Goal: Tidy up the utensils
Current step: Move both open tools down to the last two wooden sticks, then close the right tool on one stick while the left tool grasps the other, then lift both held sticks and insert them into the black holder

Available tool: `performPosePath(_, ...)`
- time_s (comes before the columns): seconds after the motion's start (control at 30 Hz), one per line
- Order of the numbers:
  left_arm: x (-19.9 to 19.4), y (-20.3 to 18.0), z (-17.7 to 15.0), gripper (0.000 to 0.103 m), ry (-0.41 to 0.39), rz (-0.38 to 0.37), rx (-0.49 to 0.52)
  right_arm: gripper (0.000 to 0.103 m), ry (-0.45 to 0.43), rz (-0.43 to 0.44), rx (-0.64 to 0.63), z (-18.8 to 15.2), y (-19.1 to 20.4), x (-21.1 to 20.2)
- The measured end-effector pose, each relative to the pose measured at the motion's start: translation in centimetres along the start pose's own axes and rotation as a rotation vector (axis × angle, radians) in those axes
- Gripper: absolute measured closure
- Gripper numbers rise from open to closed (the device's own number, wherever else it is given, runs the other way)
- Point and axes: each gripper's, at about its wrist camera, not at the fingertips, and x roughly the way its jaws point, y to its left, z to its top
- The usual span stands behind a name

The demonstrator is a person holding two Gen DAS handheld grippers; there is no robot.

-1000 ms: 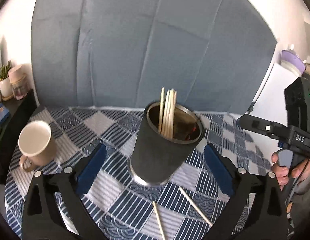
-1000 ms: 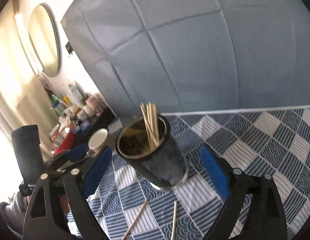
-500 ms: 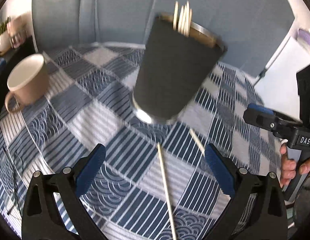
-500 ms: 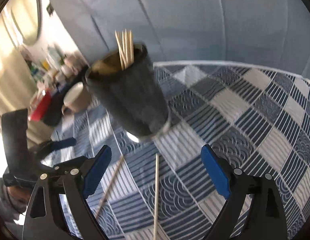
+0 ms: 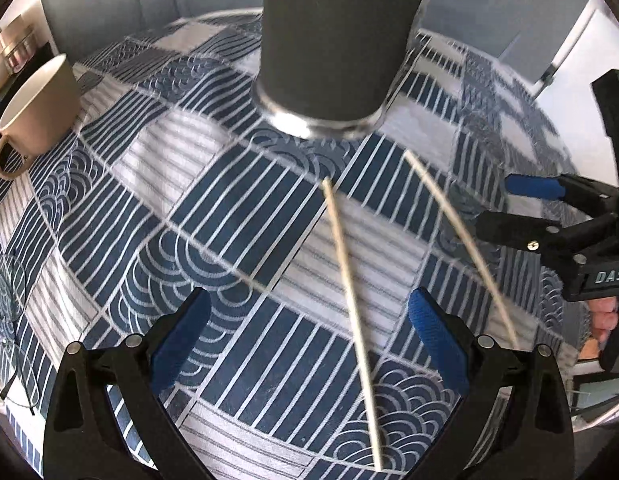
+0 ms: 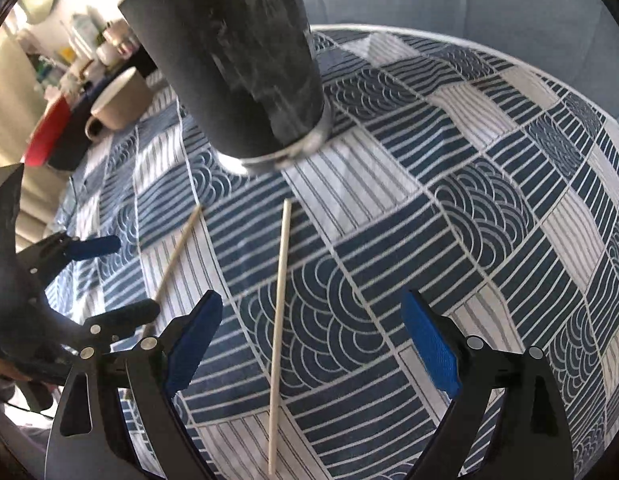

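A dark metal-based cup [image 5: 333, 40] [image 6: 237, 60] stands on the blue-and-white patterned tablecloth [image 5: 213, 216]; its top is cut off in both views. Two wooden chopsticks lie flat in front of it. One chopstick [image 5: 351, 304] [image 6: 177, 256] runs between the fingers of my left gripper [image 5: 307, 340], which is open just above the cloth. The other chopstick [image 5: 465, 240] [image 6: 279, 320] lies between the fingers of my right gripper [image 6: 309, 344], also open. Each view shows the other gripper from the side: the right gripper [image 5: 549, 208] and the left gripper [image 6: 109, 280].
A beige mug [image 5: 37, 108] [image 6: 121, 100] sits left of the cup. Wire-framed glasses [image 5: 9, 320] lie at the table's left edge. A red object [image 6: 49, 128] and bottles crowd a shelf beyond. A hand [image 5: 605, 316] grips the right tool.
Both grippers have dropped and tilted down toward the table. The cup's rim and the sticks inside it have left view, and a loose chopstick now lies between each pair of fingers.
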Motion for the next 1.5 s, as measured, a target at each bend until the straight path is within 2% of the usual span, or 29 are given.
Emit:
performPosePath(0.1,0.3,0.1,-0.3,0.006,0.02,0.035,-0.006,0.017,0.044,-0.018,-0.001,-0.5,0.0,0.8)
performPosePath(0.17,0.5,0.0,-0.4,0.006,0.023,0.06,0.013,0.018,0.07,-0.06,-0.002,-0.7,0.0,1.3)
performPosePath(0.23,1.0,-0.8,-0.6,0.004,0.035,0.135,0.085,0.021,0.085,-0.107,-0.032,-0.9,0.5,1.6)
performPosePath(0.27,1.0,-0.9,-0.7,0.004,0.028,0.137,0.093,0.024,0.1,-0.162,-0.072,-0.9,1.0,1.8)
performPosePath(0.37,1.2,-0.3,-0.5,0.005,0.052,0.133,0.053,0.043,0.101,-0.162,-0.076,-0.9,1.3,1.4)
performPosePath(0.43,1.0,-0.2,-0.5,0.009,0.056,0.131,0.059,0.081,0.096,-0.163,-0.063,-0.9,0.9,1.0)
performPosePath(0.47,0.8,0.0,-0.6,0.019,0.05,0.131,0.054,0.089,0.104,-0.162,-0.05,-0.9,0.4,0.8)
performPosePath(0.5,0.4,0.3,-0.5,0.042,0.036,0.132,0.045,0.096,0.108,-0.16,-0.043,-0.8,0.0,0.8)
performPosePath(0.53,-0.2,0.8,-0.5,0.056,0.02,0.139,0.025,0.097,0.111,-0.148,-0.034,-0.8,-0.4,0.7)
performPosePath(0.57,-0.5,1.3,-0.4,0.084,0.017,0.142,0.008,0.097,0.116,-0.145,-0.016,-0.9,-0.8,0.7)
performPosePath(0.6,-0.7,2.0,-0.3,0.092,0.024,0.137,-0.007,0.099,0.12,-0.149,0.001,-0.7,-1.3,0.5)
performPosePath(0.67,-0.9,3.7,0.0,0.098,0.052,0.087,-0.048,0.099,0.131,-0.114,0.053,-0.8,-2.2,0.4)
performPosePath(0.73,-1.2,5.4,0.0,0.098,0.081,0.04,-0.122,0.099,0.14,-0.09,0.088,-0.7,-3.1,0.3)
performPosePath(0.9,-2.0,7.9,-0.4,0.098,0.123,-0.042,-0.191,0.099,0.117,-0.019,0.18,-1.3,-5.5,-1.1)
performPosePath(1.1,-4.2,9.6,0.4,0.098,0.095,-0.074,-0.24,0.099,0.053,0.03,0.214,-0.3,-6.8,-3.9)
performPosePath(1.17,-5.3,9.4,1.7,0.098,0.076,-0.059,-0.216,0.099,0.028,0.063,0.219,0.6,-7.2,-4.8)
performPosePath(1.27,-6.4,8.9,4.1,0.098,0.023,-0.022,-0.181,0.099,-0.011,0.059,0.202,2.9,-7.1,-5.9)
performPosePath(1.5,-10.0,7.2,10.9,0.098,-0.107,0.034,-0.085,0.098,-0.128,0.09,0.138,8.4,-4.6,-9.1)
